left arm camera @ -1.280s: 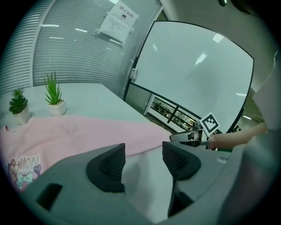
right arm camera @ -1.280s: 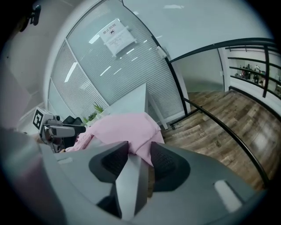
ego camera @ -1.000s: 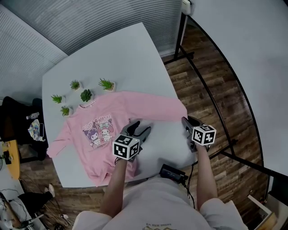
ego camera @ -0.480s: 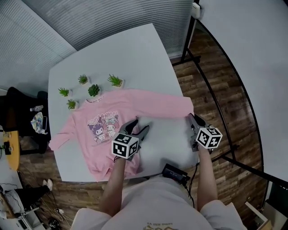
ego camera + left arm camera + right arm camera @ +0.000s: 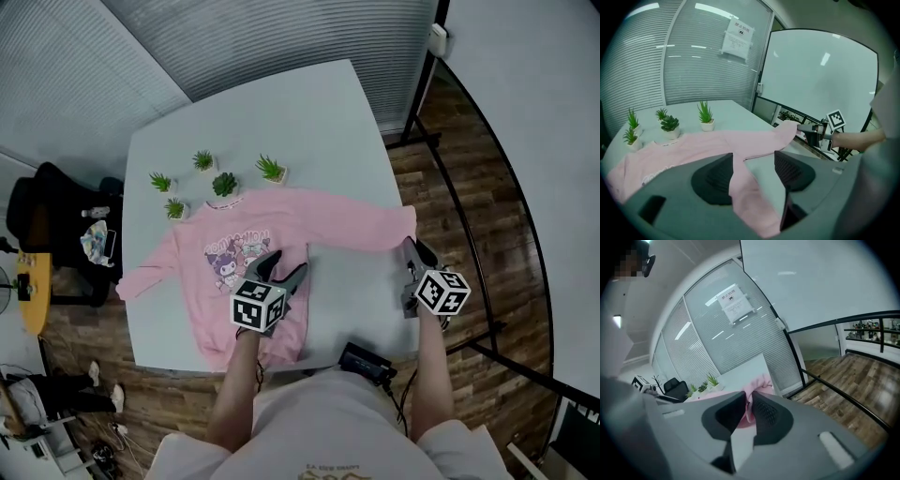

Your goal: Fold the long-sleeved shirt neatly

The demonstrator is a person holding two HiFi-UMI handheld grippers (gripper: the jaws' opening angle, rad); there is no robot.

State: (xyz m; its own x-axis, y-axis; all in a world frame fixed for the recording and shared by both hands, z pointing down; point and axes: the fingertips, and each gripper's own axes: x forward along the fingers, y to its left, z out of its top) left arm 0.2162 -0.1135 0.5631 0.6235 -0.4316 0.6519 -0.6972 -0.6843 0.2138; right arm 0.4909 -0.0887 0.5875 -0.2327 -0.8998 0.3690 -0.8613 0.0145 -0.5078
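A pink long-sleeved shirt point(image 5: 244, 253) with a cartoon print lies spread flat on the white table point(image 5: 309, 122). Its right sleeve point(image 5: 366, 225) stretches to the table's right edge. My right gripper point(image 5: 410, 247) has just been closing and is shut on that sleeve's cuff. In the right gripper view the pink cuff point(image 5: 749, 412) is pinched between the pads of the right gripper point(image 5: 749, 404). My left gripper point(image 5: 284, 269) hovers over the shirt's right side; its jaws have just been opening. In the left gripper view pink fabric point(image 5: 745, 183) lies below the left gripper point(image 5: 753, 161), untouched by the pads.
Several small potted plants point(image 5: 225, 183) stand just beyond the collar. A black chair point(image 5: 56, 206) with clutter sits left of the table. A black railing point(image 5: 469, 234) runs along the wooden floor on the right. The far half of the table is bare white.
The right gripper's jaws have shut on the sleeve cuff and lifted a little with it. The left gripper has shifted over the shirt toward its print. The head view has drifted.
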